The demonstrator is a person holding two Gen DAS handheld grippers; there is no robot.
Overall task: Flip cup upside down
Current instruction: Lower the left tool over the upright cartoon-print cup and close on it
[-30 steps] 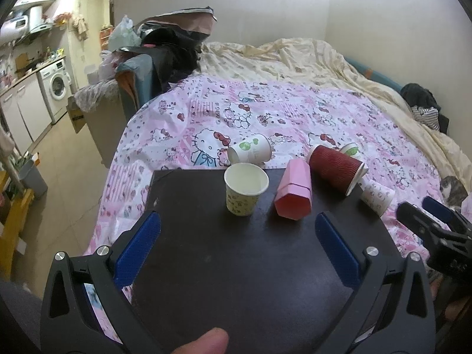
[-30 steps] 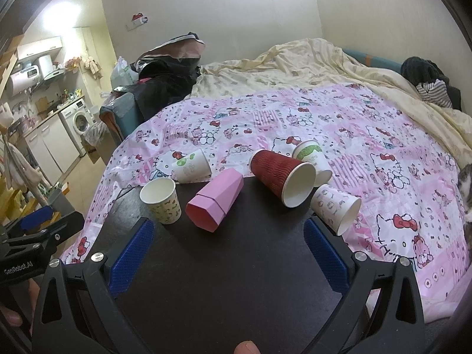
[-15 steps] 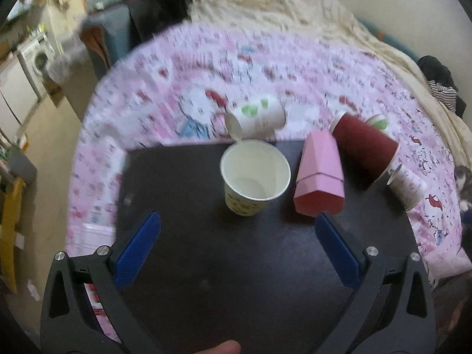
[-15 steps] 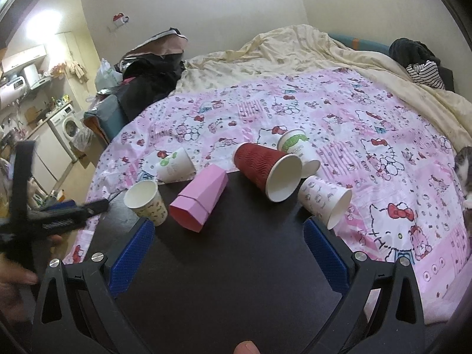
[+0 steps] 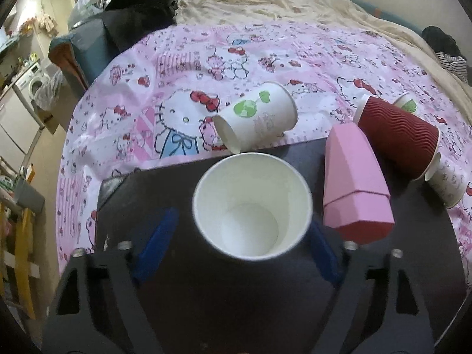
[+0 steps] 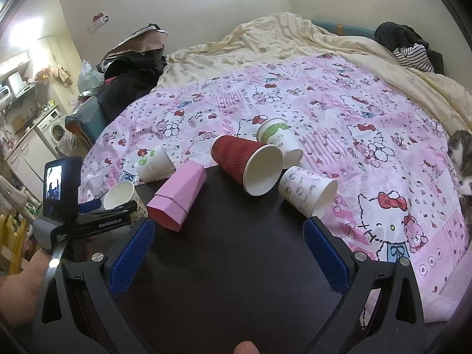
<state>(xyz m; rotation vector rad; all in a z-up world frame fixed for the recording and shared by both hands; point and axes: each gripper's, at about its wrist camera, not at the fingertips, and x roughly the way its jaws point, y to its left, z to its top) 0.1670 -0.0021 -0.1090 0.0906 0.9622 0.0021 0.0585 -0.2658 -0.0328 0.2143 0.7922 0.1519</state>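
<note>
A white paper cup (image 5: 250, 206) stands upright, mouth up, on the black table (image 5: 224, 303). My left gripper (image 5: 236, 236) is open, its blue pads on either side of the cup, not visibly touching it. In the right wrist view the same cup (image 6: 122, 197) shows at the left with the left gripper (image 6: 97, 209) around it. My right gripper (image 6: 228, 253) is open and empty over the table's middle (image 6: 236, 280).
A pink box (image 5: 354, 188) lies right of the cup. A red ribbed cup (image 5: 398, 135), a green-logo cup (image 5: 259, 118) and a patterned cup (image 5: 448, 183) lie on their sides at the table's far edge. A Hello Kitty bedspread (image 5: 265, 59) lies beyond.
My left gripper has moved forward and down, so the upright cup now sits between its pads. The pads have come somewhat closer together. The right gripper has barely moved.
</note>
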